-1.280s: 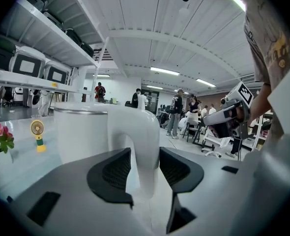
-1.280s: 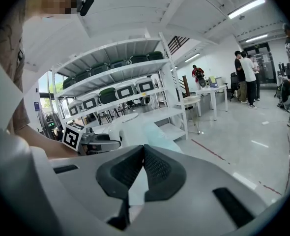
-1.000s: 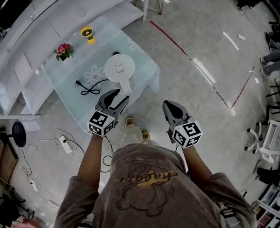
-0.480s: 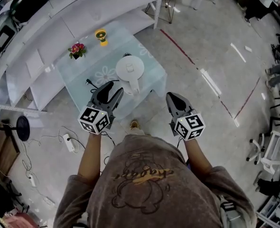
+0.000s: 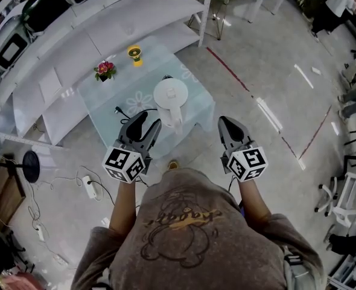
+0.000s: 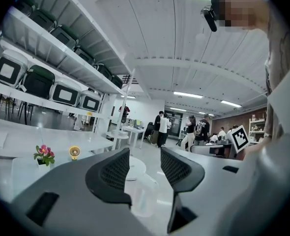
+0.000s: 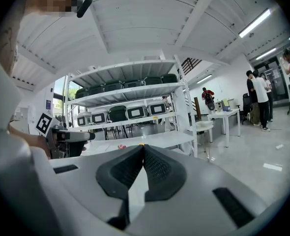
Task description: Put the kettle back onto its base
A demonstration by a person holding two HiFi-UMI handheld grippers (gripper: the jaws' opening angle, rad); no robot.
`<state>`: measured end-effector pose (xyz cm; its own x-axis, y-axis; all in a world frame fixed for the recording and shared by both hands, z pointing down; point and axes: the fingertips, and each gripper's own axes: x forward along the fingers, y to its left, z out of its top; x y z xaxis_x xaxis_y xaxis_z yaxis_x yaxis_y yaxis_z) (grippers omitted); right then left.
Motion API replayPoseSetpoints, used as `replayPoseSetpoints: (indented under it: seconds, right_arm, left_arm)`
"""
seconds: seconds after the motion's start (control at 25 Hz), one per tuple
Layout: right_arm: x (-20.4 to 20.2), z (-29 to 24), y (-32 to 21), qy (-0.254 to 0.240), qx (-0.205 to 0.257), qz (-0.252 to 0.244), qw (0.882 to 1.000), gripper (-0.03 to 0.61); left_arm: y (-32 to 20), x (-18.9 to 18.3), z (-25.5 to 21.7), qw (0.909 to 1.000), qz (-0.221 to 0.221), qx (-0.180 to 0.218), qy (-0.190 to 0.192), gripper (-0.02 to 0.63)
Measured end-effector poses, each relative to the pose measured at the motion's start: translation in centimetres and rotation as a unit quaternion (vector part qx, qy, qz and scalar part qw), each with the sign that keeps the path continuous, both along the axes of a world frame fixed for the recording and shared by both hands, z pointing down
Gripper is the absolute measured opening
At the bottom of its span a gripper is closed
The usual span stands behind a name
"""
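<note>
Looking down from the head view, the person has a gripper in each hand, both held out in front and aimed at a low glass table. The left gripper is opened up, with its jaws clearly apart and a fair gap between them. Nothing is pinched in there and it isn't touching anything. In the left gripper view you can see right through that gap to the white kettle sitting further ahead, roughly lined up with the opening. The kettle is standing upright on the table near the front right corner, with its handle sticking back toward the person. From above, the left jaw tips sit just to the left of that handle, close to it but apart. I honestly can't tell whether the base is under the kettle or not, since the lid and body cover whatever is below. The right gripper is squeezed closed with its two pads pressed together and nothing caught between them, and it hangs over the floor just off the table's right corner. Also on the table are a black cable lying left of the kettle, a little pot of flowers and a small yellow thing toward the back edge. White shelving runs behind the table.
</note>
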<state>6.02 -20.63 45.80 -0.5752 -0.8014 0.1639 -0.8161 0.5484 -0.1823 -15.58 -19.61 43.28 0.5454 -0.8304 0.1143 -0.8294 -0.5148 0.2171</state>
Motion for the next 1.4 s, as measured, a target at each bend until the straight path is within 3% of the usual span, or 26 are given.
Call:
replayPoseSetpoints:
  seconds: [0.28, 0.56, 0.84, 1.4]
  right_arm:
    - [-0.6, -0.1, 0.3, 0.012, 0.013, 0.003, 1.0, 0.0]
    - [-0.1, 1.9, 0.5, 0.025, 0.002, 0.013, 1.0, 0.0]
    - [0.5, 3.9, 1.0, 0.024, -0.018, 0.018, 0.999, 0.0]
    - [0.2, 4.3, 1.2, 0.01, -0.03, 0.018, 0.999, -0.002]
  left_arm:
    - [0.7, -0.2, 0.1, 0.9992, -0.018, 0.025, -0.026, 0.197]
    - [1.3, -1.1, 2.9, 0.9982, -0.041, 0.011, -0.043, 0.078]
    - [1.6, -2.4, 4.5, 0.9966, -0.067, -0.003, -0.048, 0.024]
    - [1.4, -2.2, 4.5, 0.9969, -0.071, -0.007, -0.035, 0.021]
